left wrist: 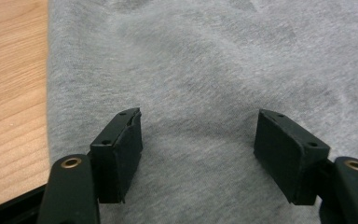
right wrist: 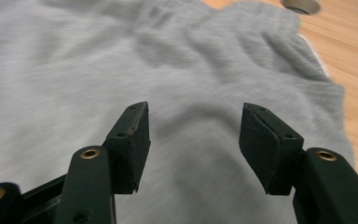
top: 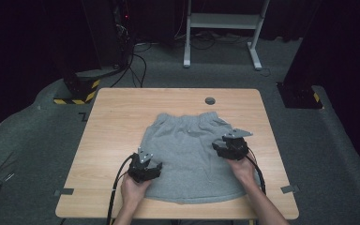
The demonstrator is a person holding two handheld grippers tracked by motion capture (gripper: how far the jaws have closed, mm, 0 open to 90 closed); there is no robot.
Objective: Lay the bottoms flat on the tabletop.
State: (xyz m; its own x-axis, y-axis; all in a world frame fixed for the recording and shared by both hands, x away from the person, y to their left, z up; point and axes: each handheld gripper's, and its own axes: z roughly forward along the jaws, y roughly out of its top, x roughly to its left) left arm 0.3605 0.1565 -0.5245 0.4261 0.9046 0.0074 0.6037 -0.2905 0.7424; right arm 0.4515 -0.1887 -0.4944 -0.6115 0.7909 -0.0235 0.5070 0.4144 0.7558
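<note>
Lying flat, the soft, light grey shorts [top: 191, 154] should pinch easily at waistband or hem; both grippers [top: 145, 169] [top: 232, 146] hover released.

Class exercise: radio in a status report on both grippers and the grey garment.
Left gripper open, right gripper open, nothing pinched. Grey garment flat on table. Nothing in the way.

wooden table [top: 112, 122], grey grommet [top: 210, 101], white stand [top: 222, 21]
</note>
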